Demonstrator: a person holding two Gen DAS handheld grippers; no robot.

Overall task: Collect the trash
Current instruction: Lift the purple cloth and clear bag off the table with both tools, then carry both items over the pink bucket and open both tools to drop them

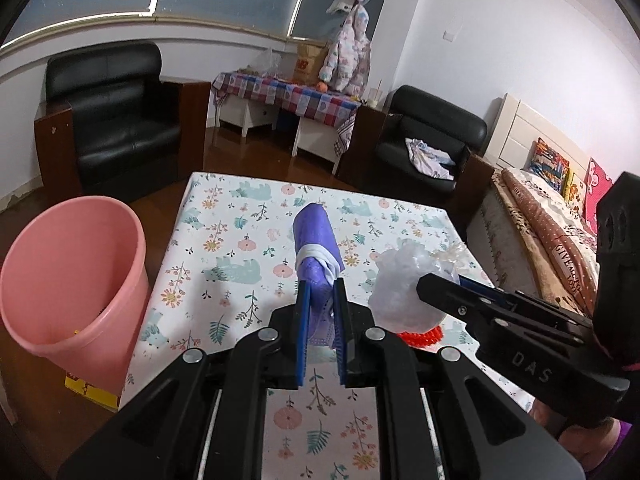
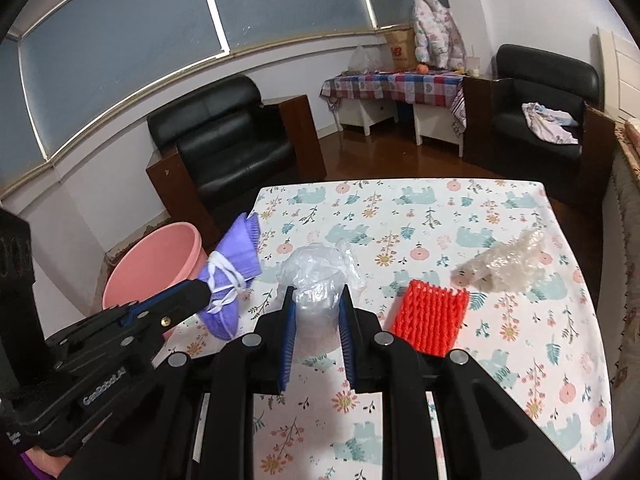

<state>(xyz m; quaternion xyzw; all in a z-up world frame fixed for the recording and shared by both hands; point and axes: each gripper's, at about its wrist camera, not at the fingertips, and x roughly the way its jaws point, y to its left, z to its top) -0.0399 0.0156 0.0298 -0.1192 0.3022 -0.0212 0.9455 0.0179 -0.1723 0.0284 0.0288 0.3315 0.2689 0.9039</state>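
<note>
My left gripper [image 1: 320, 300] is shut on a rolled purple face mask [image 1: 316, 240] tied with its white straps, held above the floral tablecloth [image 1: 224, 248]. The same mask [image 2: 234, 256] shows at the left of the right wrist view, near the pink bin [image 2: 156, 260]. My right gripper [image 2: 317, 304] is shut on a crumpled clear plastic bag [image 2: 316, 276], also seen as a white wad [image 1: 404, 284] in the left wrist view. The pink bin [image 1: 64, 276] stands on the floor left of the table. On the table lie a red foam net [image 2: 432, 316] and a clear plastic wrap [image 2: 508, 260].
Two black armchairs [image 1: 116, 116] [image 1: 432, 136] stand beyond the table, with a low checked-cloth table [image 1: 288, 96] between them. A bed with patterned bedding [image 1: 552, 240] runs along the right. A yellow box [image 1: 92, 392] sits under the bin.
</note>
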